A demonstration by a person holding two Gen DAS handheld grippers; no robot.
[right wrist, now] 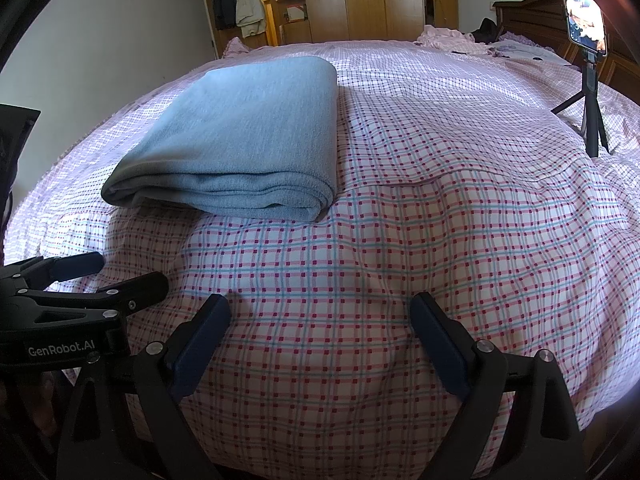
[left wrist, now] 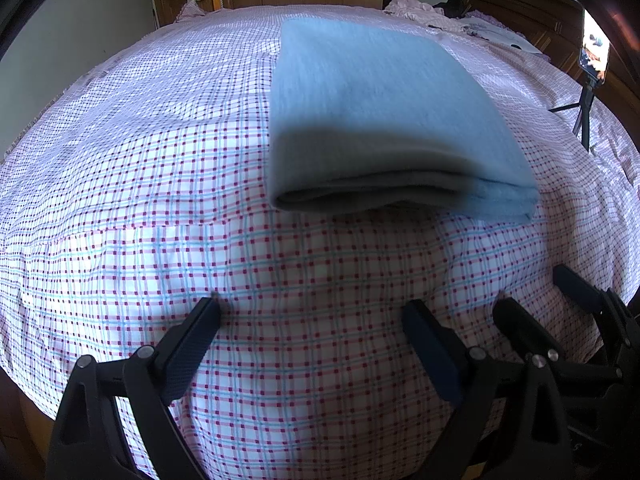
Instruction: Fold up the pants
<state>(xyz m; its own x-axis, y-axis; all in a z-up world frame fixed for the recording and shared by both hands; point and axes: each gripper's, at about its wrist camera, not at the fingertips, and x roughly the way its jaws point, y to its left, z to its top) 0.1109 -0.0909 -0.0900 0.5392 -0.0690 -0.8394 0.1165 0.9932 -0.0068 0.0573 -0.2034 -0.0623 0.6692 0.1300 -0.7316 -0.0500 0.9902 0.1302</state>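
Pants [left wrist: 384, 120] lie folded in a neat stack on the bed [left wrist: 160, 200]; folding looks finished. Left gripper [left wrist: 312, 320] and right gripper [right wrist: 320, 312] jaws stand apart, empty.

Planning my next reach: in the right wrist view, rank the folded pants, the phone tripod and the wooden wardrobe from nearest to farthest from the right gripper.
From the right gripper:
1. Folded pants, ahead, left.
2. Phone tripod, far right on the bed.
3. Wooden wardrobe, beyond the bed.
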